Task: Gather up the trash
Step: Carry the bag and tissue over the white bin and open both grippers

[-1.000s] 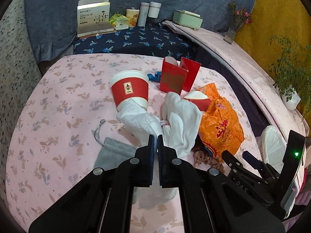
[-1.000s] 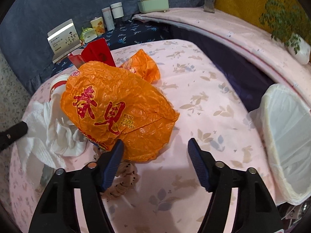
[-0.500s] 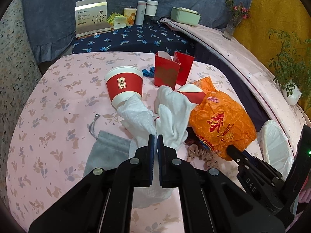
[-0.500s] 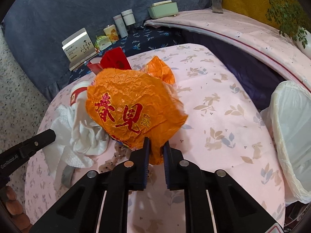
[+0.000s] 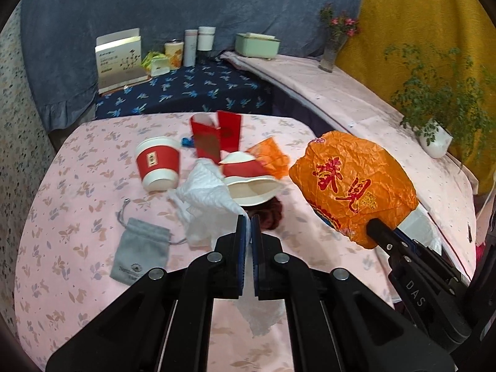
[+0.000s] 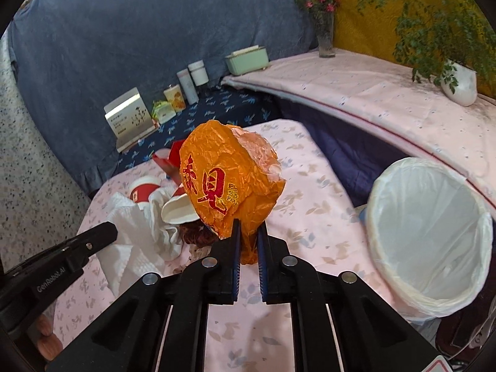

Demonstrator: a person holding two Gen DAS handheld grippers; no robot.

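My right gripper [image 6: 248,223] is closing on the lower edge of a crumpled orange plastic bag [image 6: 226,183] with red characters. The bag hangs clear above the pink floral table and also shows in the left wrist view as the orange bag [image 5: 353,183]. My left gripper [image 5: 247,217] is shut on a white paper towel [image 5: 204,204], which trails up from the table and hangs below the jaws. On the table lie a red paper cup [image 5: 158,162], a crushed red cup [image 5: 248,179], a small orange wrapper [image 5: 266,158] and a brown clump [image 5: 272,214].
A bin with a white liner [image 6: 376,192] stands open beside the table's right edge. A grey drawstring pouch [image 5: 141,254] lies at the front left and red paper boxes [image 5: 214,138] stand at the back. Boxes, tins and potted plants line the far shelves.
The right jaws went from wide open to closed on the orange bag and lifted it off the table. The left gripper rose with the paper towel, uncovering the crushed cup.
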